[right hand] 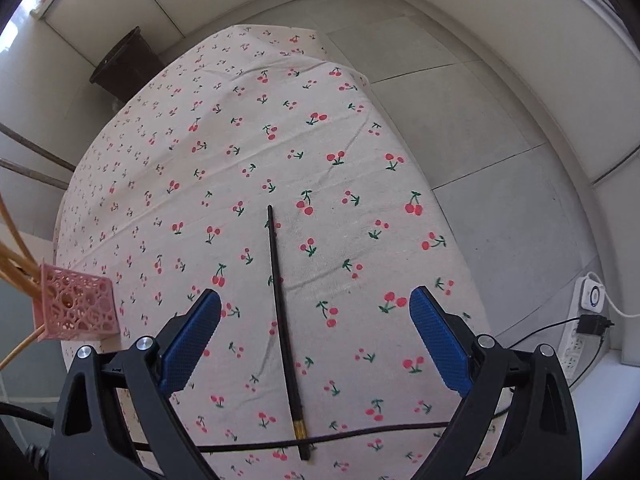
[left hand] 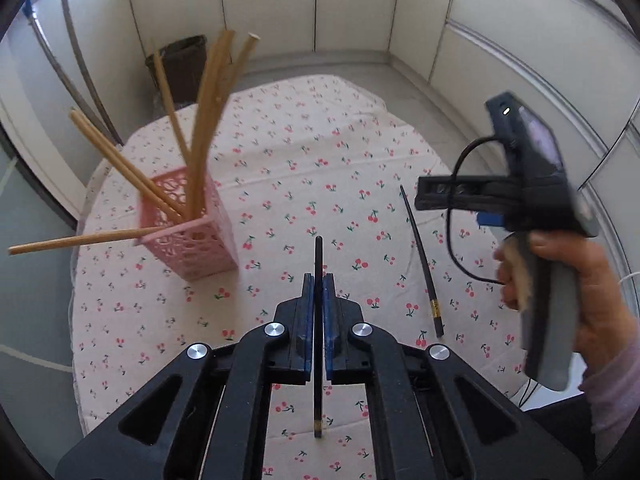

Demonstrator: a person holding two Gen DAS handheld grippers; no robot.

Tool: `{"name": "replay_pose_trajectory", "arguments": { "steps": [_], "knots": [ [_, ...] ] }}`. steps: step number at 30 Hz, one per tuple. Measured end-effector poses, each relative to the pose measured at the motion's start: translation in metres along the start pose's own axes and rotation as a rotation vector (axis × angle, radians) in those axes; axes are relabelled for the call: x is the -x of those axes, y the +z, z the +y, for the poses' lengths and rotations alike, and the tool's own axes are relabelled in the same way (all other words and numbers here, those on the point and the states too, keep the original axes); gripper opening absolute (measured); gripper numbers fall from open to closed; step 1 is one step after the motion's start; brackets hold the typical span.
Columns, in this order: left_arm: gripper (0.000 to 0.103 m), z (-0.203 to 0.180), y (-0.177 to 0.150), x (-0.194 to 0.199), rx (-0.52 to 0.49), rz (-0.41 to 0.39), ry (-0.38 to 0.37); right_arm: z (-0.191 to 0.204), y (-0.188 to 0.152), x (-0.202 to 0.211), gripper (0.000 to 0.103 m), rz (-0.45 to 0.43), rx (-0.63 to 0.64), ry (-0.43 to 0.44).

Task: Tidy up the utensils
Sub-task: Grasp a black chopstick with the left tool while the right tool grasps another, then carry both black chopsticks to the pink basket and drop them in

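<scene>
While left tongs [left hand: 318, 292] pinch chopstick [left hand: 318, 256], right tongs [right hand: 316, 312] gape.

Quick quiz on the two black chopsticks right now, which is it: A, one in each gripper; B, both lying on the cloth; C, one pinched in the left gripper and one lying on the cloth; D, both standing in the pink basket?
C: the left gripper is shut on a black chopstick, while the other black chopstick lies on the tablecloth below the open right gripper.

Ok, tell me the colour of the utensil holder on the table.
Pink, with a lattice of cut-out holes: the utensil holder shows best in the left wrist view.
</scene>
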State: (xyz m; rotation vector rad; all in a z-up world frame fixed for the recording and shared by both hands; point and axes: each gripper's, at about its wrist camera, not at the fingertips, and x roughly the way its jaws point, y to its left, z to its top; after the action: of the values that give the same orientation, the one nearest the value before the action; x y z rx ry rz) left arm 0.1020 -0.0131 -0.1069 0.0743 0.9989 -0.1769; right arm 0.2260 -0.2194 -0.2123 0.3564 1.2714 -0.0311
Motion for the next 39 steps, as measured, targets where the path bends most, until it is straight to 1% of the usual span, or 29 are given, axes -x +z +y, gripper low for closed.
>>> {"name": "replay_pose_trajectory", "arguments": {
  "steps": [2,4,5,6,7,8,9,10,11,12,15,17,20,22,27,32,35,39],
  "knots": [
    [0.003,0.006,-0.003,0.019,0.019,-0.045,-0.001,0.011,0.0,-0.007,0.092,-0.027,0.022,-0.037],
    [0.003,0.003,0.002,0.031,0.024,-0.079,0.0,0.022,0.0,-0.013,0.088,-0.057,0.065,-0.081],
    [0.003,0.002,0.004,0.034,0.024,-0.096,0.005,0.027,0.0,-0.017,0.081,-0.057,0.082,-0.092],
    [0.003,0.001,0.005,0.039,0.021,-0.112,0.009,0.03,0.0,-0.022,0.07,-0.046,0.094,-0.099],
    [0.003,0.0,0.004,0.046,0.016,-0.128,0.01,0.031,0.0,-0.03,0.063,-0.022,0.099,-0.102],
    [0.003,0.0,0.004,0.05,0.013,-0.14,0.011,0.033,0.0,-0.034,0.058,-0.019,0.105,-0.116],
    [0.003,0.0,0.004,0.053,0.007,-0.152,0.011,0.037,-0.001,-0.033,0.041,-0.053,0.129,-0.135],
    [0.003,0.0,0.004,0.054,0.003,-0.159,0.013,0.039,-0.001,-0.034,0.036,-0.055,0.15,-0.152],
    [0.003,-0.001,0.003,0.057,0.002,-0.166,0.015,0.041,-0.001,-0.033,0.02,-0.067,0.162,-0.153],
    [0.003,0.0,0.001,0.06,0.0,-0.171,0.019,0.041,-0.002,-0.032,0.005,-0.06,0.157,-0.128],
    [0.003,0.003,0.0,0.059,0.004,-0.18,0.028,0.042,-0.005,-0.027,0.005,-0.056,0.152,-0.098],
    [0.003,0.007,0.0,0.061,0.012,-0.184,0.026,0.042,-0.009,-0.02,0.005,-0.06,0.14,-0.054],
    [0.003,0.011,-0.001,0.066,0.016,-0.197,0.025,0.045,-0.019,0.0,0.005,-0.093,0.154,0.01],
    [0.003,0.013,-0.004,0.071,0.019,-0.207,0.027,0.052,-0.028,0.021,0.005,-0.129,0.179,0.051],
    [0.003,0.021,-0.011,0.086,0.03,-0.233,0.034,0.066,-0.052,0.089,0.005,-0.235,0.243,0.166],
    [0.003,0.035,-0.011,0.108,0.069,-0.279,0.015,0.077,-0.071,0.146,0.005,-0.34,0.3,0.242],
    [0.003,0.047,-0.005,0.123,0.109,-0.31,0.0,0.079,-0.073,0.176,0.005,-0.391,0.302,0.297],
    [0.003,0.061,0.01,0.142,0.157,-0.365,0.014,0.086,-0.065,0.217,0.005,-0.455,0.308,0.381]
  ]
}}
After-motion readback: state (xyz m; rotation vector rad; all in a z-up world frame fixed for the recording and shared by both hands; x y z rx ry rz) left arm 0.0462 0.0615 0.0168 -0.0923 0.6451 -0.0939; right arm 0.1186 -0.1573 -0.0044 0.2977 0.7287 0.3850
